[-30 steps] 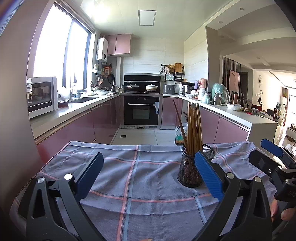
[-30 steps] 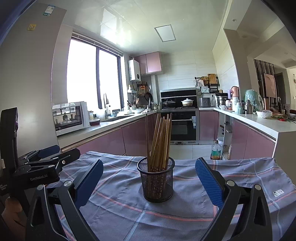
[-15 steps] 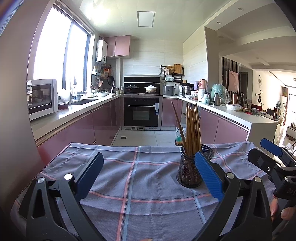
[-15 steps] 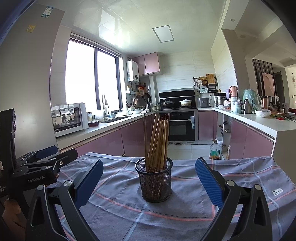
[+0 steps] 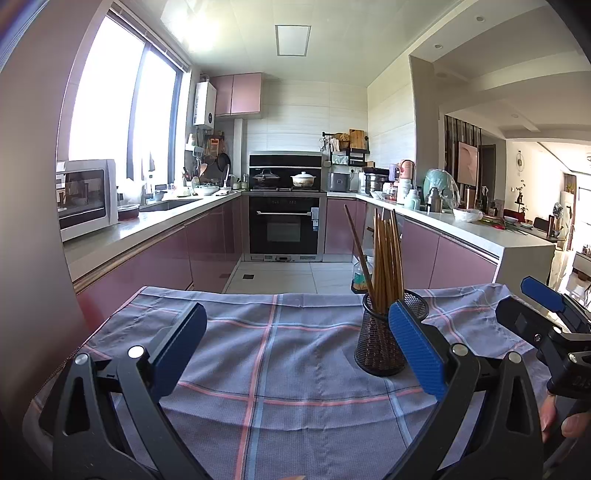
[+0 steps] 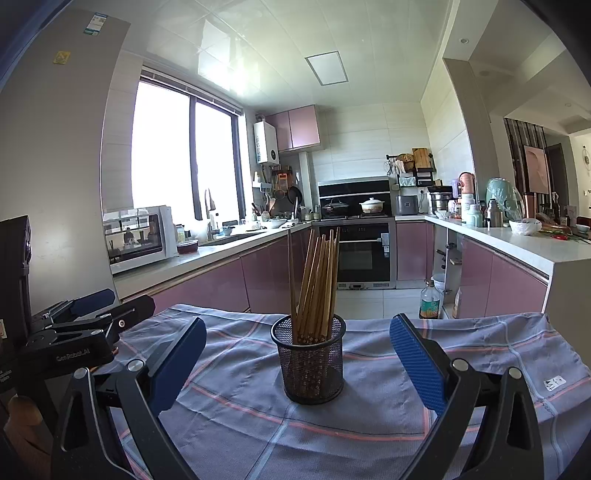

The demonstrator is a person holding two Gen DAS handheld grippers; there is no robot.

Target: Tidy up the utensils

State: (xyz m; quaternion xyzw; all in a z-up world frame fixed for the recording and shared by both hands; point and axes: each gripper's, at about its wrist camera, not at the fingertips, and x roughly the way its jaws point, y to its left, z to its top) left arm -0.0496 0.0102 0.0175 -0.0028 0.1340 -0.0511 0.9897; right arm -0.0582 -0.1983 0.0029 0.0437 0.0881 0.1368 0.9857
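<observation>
One mesh holder (image 6: 312,363) of chopsticks (image 6: 316,280) mid-tablecloth (image 5: 258,354) | two grippers, left (image 5: 295,349) and right (image 6: 297,363), both spread wide, empty | oil bottle (image 6: 429,300) clear only in right view

Lighting: strong daylight from the window (image 5: 122,110), blown out to white; glare patch on the ceiling (image 6: 221,74). Recessed ceiling panel (image 5: 292,35) unlit or faint. Interior evenly bright. Shadows: soft. Focus: sharp centrally. Distortion: heavy fisheye bending, dark vignette at corners.

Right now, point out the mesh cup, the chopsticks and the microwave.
mesh cup (image 6: 312,369), right wrist view, front wall.
chopsticks (image 6: 317,273), right wrist view, mid shafts.
microwave (image 5: 83,197), left wrist view, door.
</observation>
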